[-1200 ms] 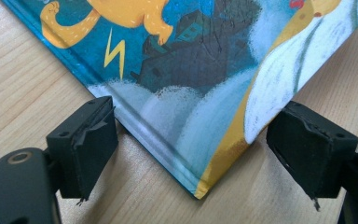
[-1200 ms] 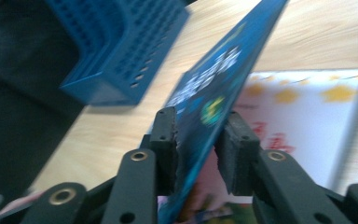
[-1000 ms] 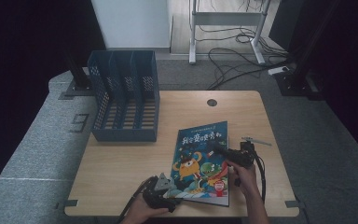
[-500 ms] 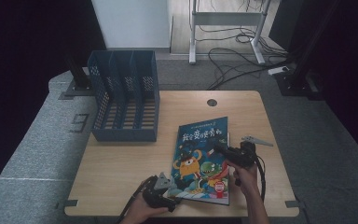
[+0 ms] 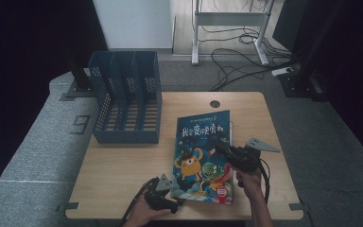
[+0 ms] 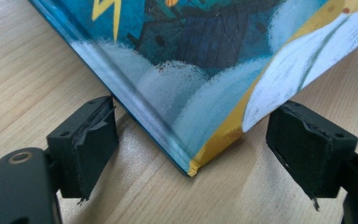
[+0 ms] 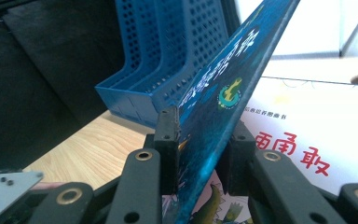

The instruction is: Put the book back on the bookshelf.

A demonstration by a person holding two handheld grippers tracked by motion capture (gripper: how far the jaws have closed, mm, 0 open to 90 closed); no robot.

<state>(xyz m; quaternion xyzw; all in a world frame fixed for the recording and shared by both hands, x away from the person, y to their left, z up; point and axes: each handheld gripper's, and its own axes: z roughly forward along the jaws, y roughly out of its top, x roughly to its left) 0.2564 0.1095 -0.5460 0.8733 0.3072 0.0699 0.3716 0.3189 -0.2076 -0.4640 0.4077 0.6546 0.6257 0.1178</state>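
Book: a blue picture book [image 5: 202, 156] with a glossy cover, an orange monster and a green one drawn on it, lay on the pale wooden desk [image 5: 118, 165], between the two tongs
Cover: in the right gripper view the blue front cover [image 7: 223, 107] stood raised at a steep slant, and a white page with red characters [image 7: 307, 140] lay open under it
Right tongs: the right tongs [image 5: 220, 147] were closed narrow on the lifted cover, one black jaw on each face of it, gripping near its free edge; the person's hand [image 5: 249, 178] held them from the near side of the desk
Left tongs: the left tongs [image 5: 177, 201] sat at the near left corner of the book; in the left gripper view their jaws stood wide apart, holding nothing, low over the desk
Book corner: the corner with its yellow tip [image 6: 196, 164] pointed into the gap between the left jaws, touching neither pad [image 6: 91, 140]
Left hand: the person's other hand [image 5: 144, 213] held the left tongs at the near edge of the desk
File rack: a dark blue plastic mesh file rack [image 5: 125, 101] with upright dividers stood well beyond the left tongs, away from the person, apart from the book; in the right gripper view it rose behind the lifted cover
Desk hole: a round dark cable hole [image 5: 214, 103] lay beyond the far edge of the book
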